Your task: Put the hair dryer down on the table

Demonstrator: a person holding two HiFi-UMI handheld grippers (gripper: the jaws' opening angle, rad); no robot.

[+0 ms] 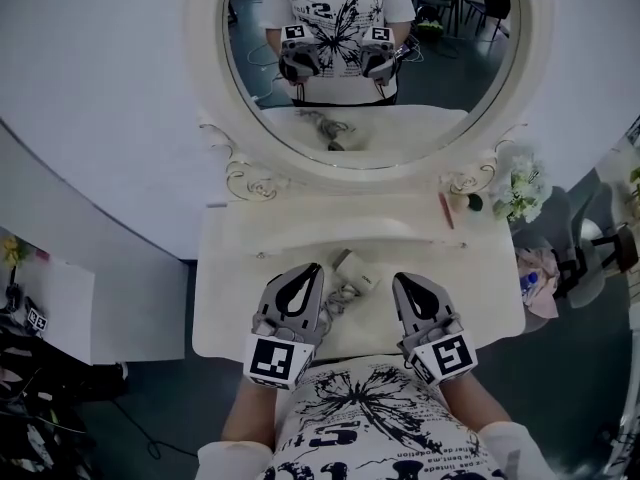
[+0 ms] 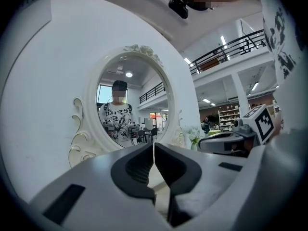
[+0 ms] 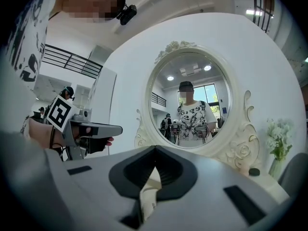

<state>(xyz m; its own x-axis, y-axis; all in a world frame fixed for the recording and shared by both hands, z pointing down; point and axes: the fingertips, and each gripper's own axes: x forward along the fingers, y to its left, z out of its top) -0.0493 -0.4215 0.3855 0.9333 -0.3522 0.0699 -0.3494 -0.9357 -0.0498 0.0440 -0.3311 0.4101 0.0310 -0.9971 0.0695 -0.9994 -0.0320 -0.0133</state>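
Head view, looking steeply down: a pale hair dryer (image 1: 356, 268) lies on the cream dressing table (image 1: 240, 303), its cord (image 1: 343, 296) bunched beside it. It sits between the left gripper (image 1: 311, 270) and the right gripper (image 1: 402, 281), close to both but apart from them. Only this view shows the hair dryer on the tabletop.

Left gripper view looks level along the left gripper (image 2: 154, 149). Its two dark jaws are pressed together with nothing between them. Past them stand the oval mirror (image 2: 127, 105), white flowers (image 2: 195, 134), and the right gripper (image 2: 240, 136) with its marker cube.

Right gripper view shows the right gripper (image 3: 155, 151) clenched tip to tip and likewise empty. The left gripper (image 3: 89, 129) appears at its left, and the mirror (image 3: 190, 105) reflects the person holding both tools.
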